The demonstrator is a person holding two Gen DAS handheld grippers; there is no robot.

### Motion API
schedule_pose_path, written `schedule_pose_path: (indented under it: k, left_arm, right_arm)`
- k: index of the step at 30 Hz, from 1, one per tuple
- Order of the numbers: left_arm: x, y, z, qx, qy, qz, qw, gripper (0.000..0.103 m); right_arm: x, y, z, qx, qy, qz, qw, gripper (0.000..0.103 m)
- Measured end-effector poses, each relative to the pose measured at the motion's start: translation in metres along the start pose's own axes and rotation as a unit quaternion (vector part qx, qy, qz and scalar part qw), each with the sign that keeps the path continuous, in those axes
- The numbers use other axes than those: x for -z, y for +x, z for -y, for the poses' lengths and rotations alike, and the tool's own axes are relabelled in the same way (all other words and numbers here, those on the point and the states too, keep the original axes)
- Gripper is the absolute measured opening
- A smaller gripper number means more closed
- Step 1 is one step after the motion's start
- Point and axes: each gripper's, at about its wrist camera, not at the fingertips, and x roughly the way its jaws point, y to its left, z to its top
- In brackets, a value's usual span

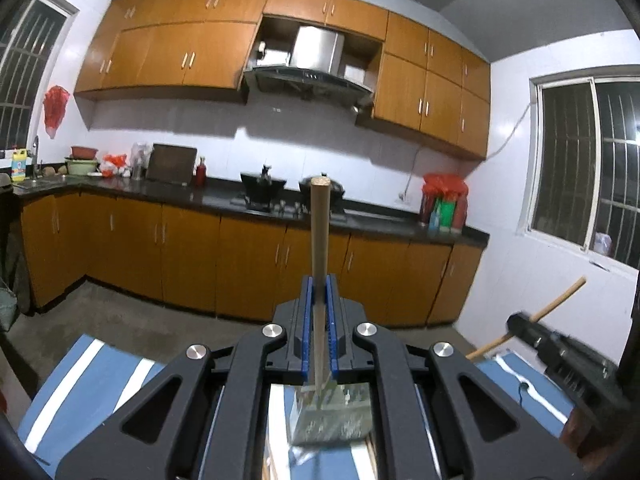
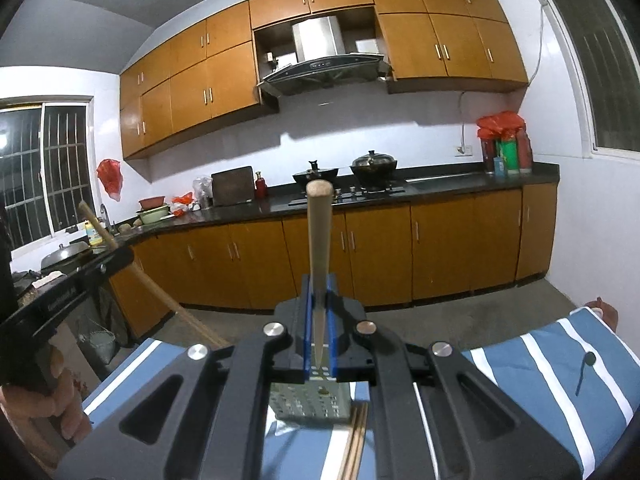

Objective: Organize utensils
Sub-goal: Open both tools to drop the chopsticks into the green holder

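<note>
While both pairs of fingers pinch chopsticks: left gripper (image 1: 320, 284), right gripper (image 2: 319, 284), chopstick (image 1: 320, 224), chopstick (image 2: 319, 232).

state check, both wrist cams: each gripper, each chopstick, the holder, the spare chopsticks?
left gripper: shut on a chopstick
left chopstick: held, pointing up and away
right gripper: shut on a chopstick
right chopstick: held, pointing up and away
metal holder: perforated, on the striped cloth, below the grippers
loose chopsticks: lying on the cloth beside the holder
</note>
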Motion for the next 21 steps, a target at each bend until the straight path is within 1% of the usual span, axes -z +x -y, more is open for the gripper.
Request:
schedule_pose_path:
  k: [2,4,6,10,12,14,15,16,18,21]
  left_arm:
    - [0.003,0.013,0.004,-0.003,-0.002,0.005,1.0,0.007]
    - [0.009,0.022,0.007,-0.004,-0.003,-0.002,1.0,0.007]
    - [0.019,0.038,0.008,0.0,-0.004,-0.019,0.9998,0.007]
    - [0.037,0.056,0.008,0.003,-0.004,-0.057,0.9984,0.007]
    - [0.041,0.059,0.005,0.007,-0.008,-0.067,0.9977,0.008]
    - [0.043,0.057,0.004,0.007,-0.007,-0.069,0.9976,0.009]
    - [0.041,0.055,0.004,0.008,-0.005,-0.066,0.9978,0.015]
    - [0.04,0.052,0.004,0.007,-0.004,-0.063,0.998,0.025]
    - [0.036,0.048,0.004,0.005,-0.005,-0.054,0.9985,0.035]
    - [0.029,0.04,0.003,0.007,-0.009,-0.043,0.999,0.036]
  right_arm:
    - [-0.001,0.012,-0.002,0.003,-0.004,-0.005,1.0,0.008]
    - [0.001,0.023,-0.002,0.007,-0.005,-0.014,1.0,0.008]
    - [0.006,0.036,0.0,0.011,-0.003,-0.028,1.0,0.008]
    - [0.017,0.054,0.001,0.013,-0.003,-0.056,0.998,0.008]
    - [0.022,0.059,0.002,0.013,-0.002,-0.067,0.998,0.009]
    - [0.024,0.058,0.001,0.017,-0.003,-0.064,0.998,0.01]
    - [0.023,0.056,0.001,0.017,-0.003,-0.062,0.998,0.011]
    - [0.022,0.055,0.0,0.017,-0.003,-0.06,0.998,0.011]
    - [0.018,0.048,0.0,0.018,0.002,-0.05,0.999,0.013]
    - [0.013,0.036,-0.002,0.021,0.002,-0.034,0.999,0.016]
